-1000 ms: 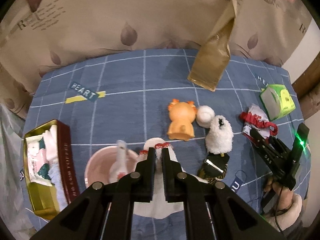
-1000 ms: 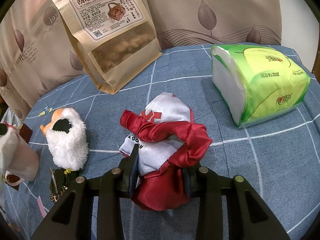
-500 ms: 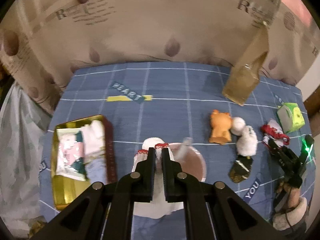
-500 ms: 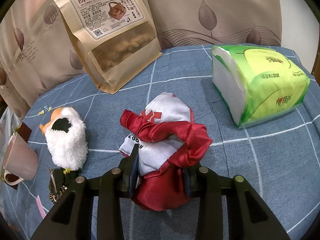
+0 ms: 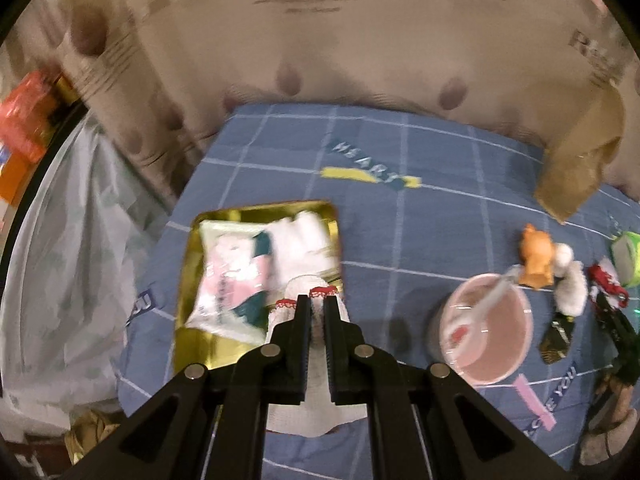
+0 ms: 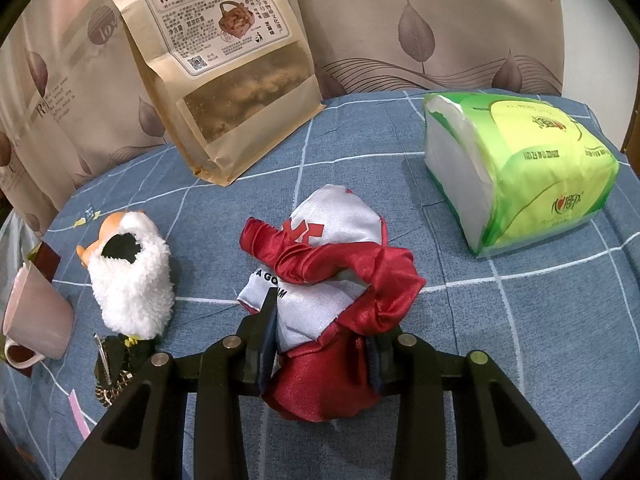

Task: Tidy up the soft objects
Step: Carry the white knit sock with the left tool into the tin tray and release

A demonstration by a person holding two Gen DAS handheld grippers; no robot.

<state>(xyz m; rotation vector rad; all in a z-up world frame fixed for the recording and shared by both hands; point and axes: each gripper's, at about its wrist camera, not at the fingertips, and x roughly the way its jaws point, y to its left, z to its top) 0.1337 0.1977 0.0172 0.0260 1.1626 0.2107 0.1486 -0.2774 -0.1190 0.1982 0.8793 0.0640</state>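
Note:
My left gripper [image 5: 316,304] is shut on a white knitted glove with red trim [image 5: 308,408] and holds it above the right edge of a gold tin [image 5: 188,248]. The tin holds a pink and white packet [image 5: 232,272] and another white glove [image 5: 304,240]. My right gripper [image 6: 324,320] is shut on a red and white satin pouch [image 6: 332,264] that rests on the blue checked cloth [image 6: 360,168]. A fluffy white toy [image 6: 132,284] lies left of the pouch, with an orange plush [image 5: 538,252] behind it.
A pink cup [image 5: 486,340] with a spoon stands right of the tin. A brown snack bag [image 6: 228,68] leans on the curtain at the back. A green tissue pack [image 6: 516,172] lies at the right. A translucent plastic bag [image 5: 64,260] hangs off the table's left edge.
My left gripper has carried the white glove leftward from over the pink cup to over the gold tin. The right gripper and the satin pouch have stayed in place.

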